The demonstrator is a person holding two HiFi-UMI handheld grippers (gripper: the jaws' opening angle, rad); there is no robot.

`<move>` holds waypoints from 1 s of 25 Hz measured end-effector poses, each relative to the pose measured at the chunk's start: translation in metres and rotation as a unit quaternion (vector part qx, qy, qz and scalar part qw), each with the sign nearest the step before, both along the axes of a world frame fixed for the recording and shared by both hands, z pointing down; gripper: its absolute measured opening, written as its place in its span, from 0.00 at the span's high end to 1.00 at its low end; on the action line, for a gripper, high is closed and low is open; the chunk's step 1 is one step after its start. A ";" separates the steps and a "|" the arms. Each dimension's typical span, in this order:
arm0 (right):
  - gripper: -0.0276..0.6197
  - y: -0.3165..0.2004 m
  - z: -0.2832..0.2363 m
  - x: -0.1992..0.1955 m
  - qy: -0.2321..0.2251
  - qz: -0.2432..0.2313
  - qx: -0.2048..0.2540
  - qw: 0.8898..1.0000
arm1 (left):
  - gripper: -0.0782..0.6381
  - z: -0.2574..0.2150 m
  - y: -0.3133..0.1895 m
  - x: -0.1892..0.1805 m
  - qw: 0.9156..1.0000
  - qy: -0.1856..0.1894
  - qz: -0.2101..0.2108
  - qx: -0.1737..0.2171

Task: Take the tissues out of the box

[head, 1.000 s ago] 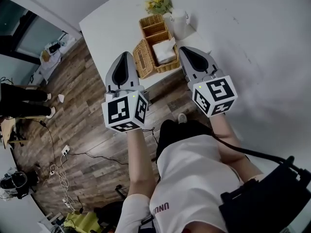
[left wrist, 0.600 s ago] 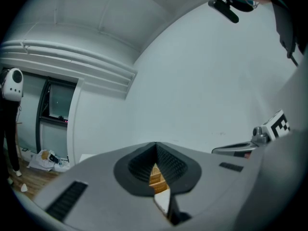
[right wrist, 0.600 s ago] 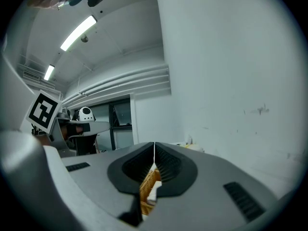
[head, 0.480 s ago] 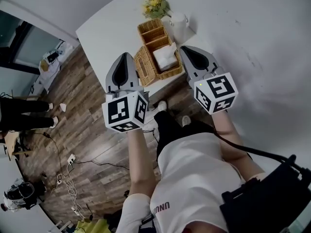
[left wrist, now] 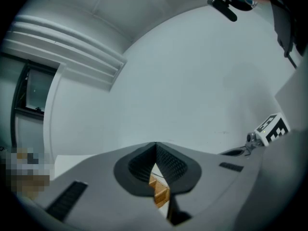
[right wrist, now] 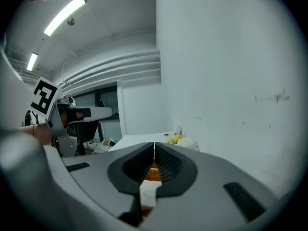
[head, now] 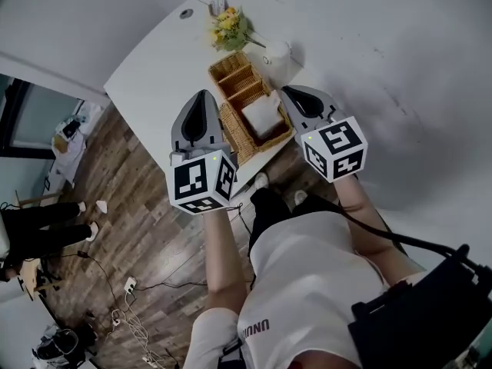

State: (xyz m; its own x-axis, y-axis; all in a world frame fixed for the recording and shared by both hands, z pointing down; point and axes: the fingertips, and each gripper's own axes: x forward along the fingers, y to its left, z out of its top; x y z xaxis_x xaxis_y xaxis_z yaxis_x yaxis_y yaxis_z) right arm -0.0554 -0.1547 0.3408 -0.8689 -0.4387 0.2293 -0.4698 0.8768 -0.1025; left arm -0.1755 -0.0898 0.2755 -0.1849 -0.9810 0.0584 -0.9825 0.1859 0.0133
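The biggest thing below me is the dark wood floor [head: 131,229], and the white table [head: 154,75] stands on it against the pale wall. I hold the 2 grippers level over the near edge of this table. The left gripper [head: 201,94] is above the left side of the wicker tissue box [head: 240,133], and the right gripper [head: 290,92] is just beside its right side.

In the left gripper view the left gripper [left wrist: 155,146] has its jaws clenched tip to tip with nothing between them; a piece of wicker shows below them. The right gripper [right wrist: 154,146] is also clenched and empty, with a white tissue visible under it.

The tissues [head: 261,114] lie in the box as a white stack. Behind the box are a wicker tray [head: 234,74] with 2 compartments, a white jug [head: 278,51] and small yellow flowers [head: 225,28].
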 end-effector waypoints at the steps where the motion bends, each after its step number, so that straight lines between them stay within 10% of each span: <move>1: 0.92 -0.004 0.003 -0.005 0.006 0.003 -0.003 1.000 | 0.88 0.002 -0.007 -0.004 1.000 0.002 0.006 -0.003; 25: 0.92 -0.009 0.092 -0.059 0.176 -0.014 -0.102 0.979 | 0.88 0.077 -0.074 -0.038 0.989 0.057 0.123 -0.066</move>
